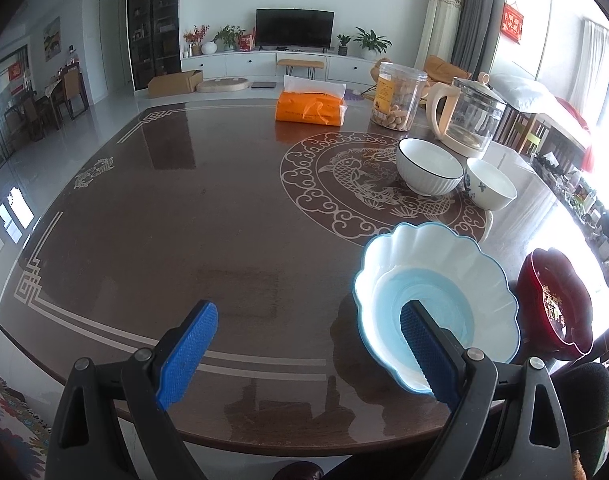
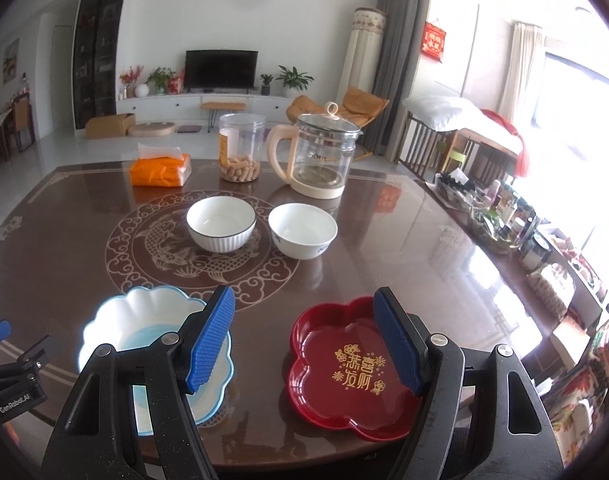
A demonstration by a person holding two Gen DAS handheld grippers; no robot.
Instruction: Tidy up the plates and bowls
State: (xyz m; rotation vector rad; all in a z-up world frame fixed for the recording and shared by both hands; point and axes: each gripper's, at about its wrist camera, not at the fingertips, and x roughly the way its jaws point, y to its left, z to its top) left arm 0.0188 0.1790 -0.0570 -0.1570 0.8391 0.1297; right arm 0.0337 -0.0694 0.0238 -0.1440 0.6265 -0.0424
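Left tongs (image 1: 304, 354) spread wide, level, holding nothing. Right tongs (image 2: 306, 342) likewise spread, empty.

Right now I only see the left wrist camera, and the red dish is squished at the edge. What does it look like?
Observer: The red plate is flower-shaped, with gold characters in its middle.
Operator: Where's my other gripper?
Observer: The right gripper is open and holds nothing, close to the red plate.
Operator: Is the blue plate touching the red one?
Observer: No, bare table shows between the scalloped blue-and-white plate and the red plate.
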